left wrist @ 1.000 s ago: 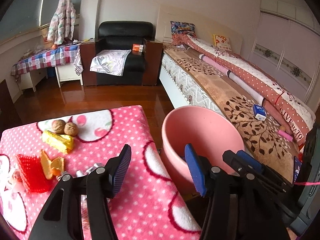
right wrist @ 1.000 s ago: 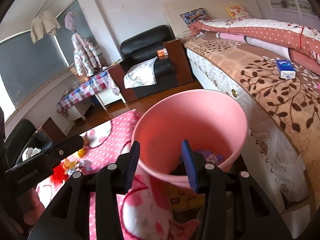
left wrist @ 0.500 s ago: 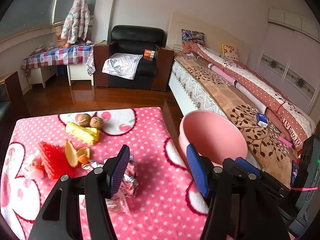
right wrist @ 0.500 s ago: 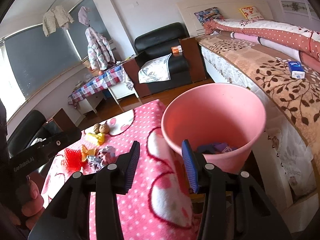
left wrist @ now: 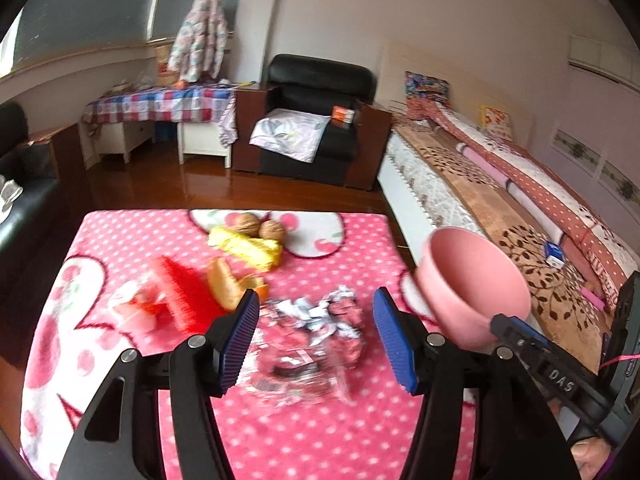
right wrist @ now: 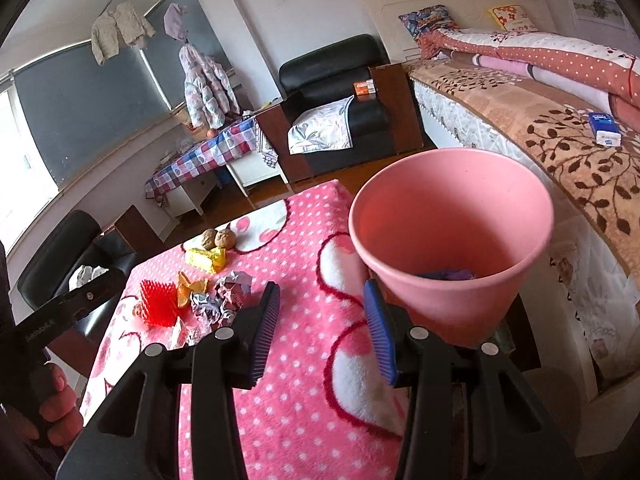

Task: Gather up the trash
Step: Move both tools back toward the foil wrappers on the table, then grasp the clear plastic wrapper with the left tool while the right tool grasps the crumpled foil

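On the pink dotted table cloth (left wrist: 280, 432) lies a crumpled foil wrapper (left wrist: 324, 312) with a clear plastic wrapper (left wrist: 296, 364) in front of it. My left gripper (left wrist: 316, 300) is open just above them, touching neither. Further back are orange peel (left wrist: 228, 284), a red spiky piece (left wrist: 184, 296), a yellow wrapper (left wrist: 248, 248) and two walnuts (left wrist: 256, 226). The pink bin (right wrist: 452, 240) stands off the table's right edge with purple scraps (right wrist: 448, 274) inside. My right gripper (right wrist: 321, 292) is open and empty, its right finger close beside the bin's wall.
A bed (right wrist: 560, 128) with a blue box (right wrist: 604, 128) runs close behind the bin. A black armchair (left wrist: 316, 120) and a checked-cloth table (left wrist: 160, 104) stand across the wooden floor (left wrist: 200, 188). A black sofa (right wrist: 68, 248) is left of the table.
My left gripper has swung left from the bin to over the table, and the foil wrapper now lies ahead between its fingers. The right gripper has shifted a little left, so the bin stands to its right.
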`<state>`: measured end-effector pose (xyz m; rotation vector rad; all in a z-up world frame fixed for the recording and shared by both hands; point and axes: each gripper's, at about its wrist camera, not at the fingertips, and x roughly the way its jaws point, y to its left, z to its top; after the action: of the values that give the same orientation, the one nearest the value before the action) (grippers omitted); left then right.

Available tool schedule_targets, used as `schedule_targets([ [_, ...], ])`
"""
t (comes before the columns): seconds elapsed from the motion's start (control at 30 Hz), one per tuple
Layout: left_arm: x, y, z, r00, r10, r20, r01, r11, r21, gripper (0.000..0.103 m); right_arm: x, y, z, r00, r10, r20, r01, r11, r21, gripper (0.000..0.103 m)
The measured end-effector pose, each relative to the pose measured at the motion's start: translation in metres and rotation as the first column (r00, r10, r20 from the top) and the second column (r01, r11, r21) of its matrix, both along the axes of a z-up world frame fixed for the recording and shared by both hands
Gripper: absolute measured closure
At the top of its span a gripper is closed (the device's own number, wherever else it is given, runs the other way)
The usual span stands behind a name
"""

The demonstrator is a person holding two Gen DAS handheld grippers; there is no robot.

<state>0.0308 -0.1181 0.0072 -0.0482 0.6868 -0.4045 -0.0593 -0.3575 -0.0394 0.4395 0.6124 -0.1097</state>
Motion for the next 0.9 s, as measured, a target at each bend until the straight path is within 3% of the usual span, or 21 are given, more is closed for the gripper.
schedule_targets([
  [0.2,0.005,0.032,-0.015,0.997,0.063,-0.043,-0.063,0.998,0.010,0.045,0.006,0.011,-0.006,0.999,0.036,-0.021,-0.036,0.999,-0.001,0.059],
  [0.37,0.004,0.044,-0.035,0.994,0.057,-0.097,-0.055,0.998,0.018,0.045,0.012,0.021,-0.016,0.996,0.071,-0.055,-0.071,0.997,0.001,0.059],
  [0.6,0.004,0.035,-0.066,0.985,0.012,-0.171,-0.005,0.999,0.041,0.045,0.018,0.034,-0.027,0.990,0.107,-0.092,-0.107,0.994,-0.002,0.059],
  [0.9,0.032,0.024,-0.092,0.968,0.023,-0.248,-0.016,0.999,0.030,0.045,0.025,0.042,-0.037,0.985,0.126,-0.121,-0.127,0.992,-0.005,0.059],
])
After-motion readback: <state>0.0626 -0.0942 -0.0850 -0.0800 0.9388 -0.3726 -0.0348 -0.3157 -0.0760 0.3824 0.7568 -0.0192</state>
